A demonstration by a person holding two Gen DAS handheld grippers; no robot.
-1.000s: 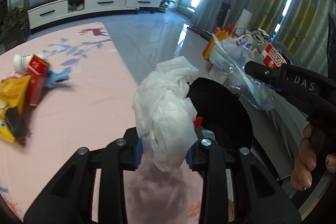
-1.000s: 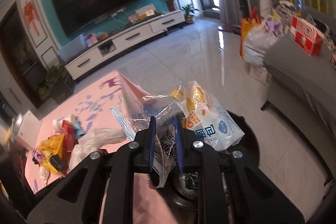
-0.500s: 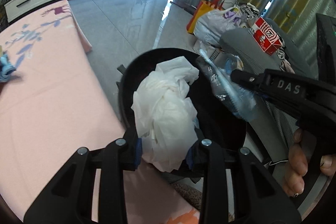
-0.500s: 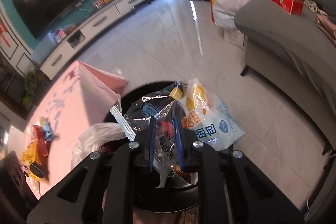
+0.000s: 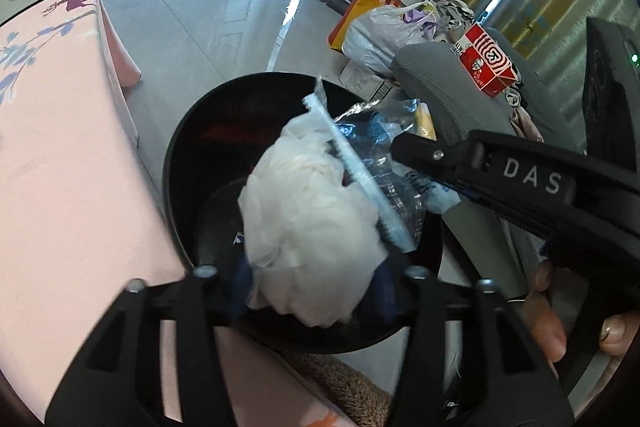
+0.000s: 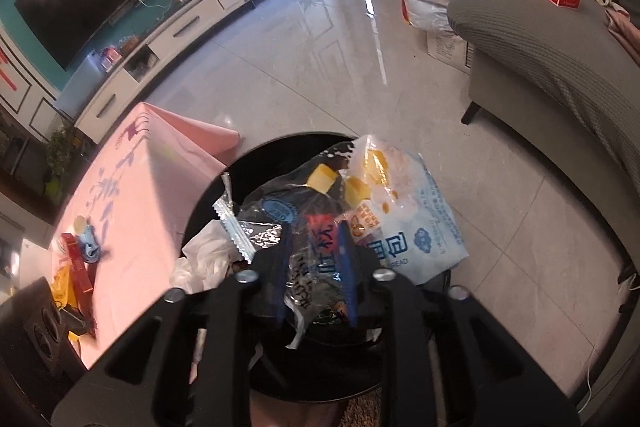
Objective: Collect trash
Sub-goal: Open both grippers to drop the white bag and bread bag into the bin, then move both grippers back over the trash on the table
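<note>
Through my left wrist camera, my left gripper (image 5: 314, 281) is clamped on a crumpled white plastic bag (image 5: 310, 223), its blue pads pressing the wad from both sides. The bag hangs directly over the open mouth of the round black trash bin (image 5: 176, 187), which stands on the glossy grey tile floor (image 5: 208, 39) right against the edge of the table covered with a pink floral cloth (image 5: 60, 163). My right gripper (image 5: 404, 153) reaches in from the right, its black finger marked DAS, holding a clear crinkled snack wrapper with blue print (image 5: 384, 163) that touches the white bag above the bin. My right hand (image 5: 560, 311) shows on the handle at the lower right. Beyond, a red and white carton (image 5: 486, 61) sits on the grey sofa (image 5: 452, 99).

Through my right wrist camera, my right gripper (image 6: 316, 267) is closed on the clear wrapper (image 6: 316, 251), pinched between its blue pads, and a white and blue bread bag with yellow pieces (image 6: 404, 223) hangs with it, both over the black bin (image 6: 208, 203). The white bag (image 6: 204, 259) shows at the left, also over the bin. More rubbish lies on the pink cloth (image 6: 132, 195) at the far left: a red carton (image 6: 78, 265), a blue scrap (image 6: 89, 245) and yellow packaging (image 6: 60, 279).
</note>
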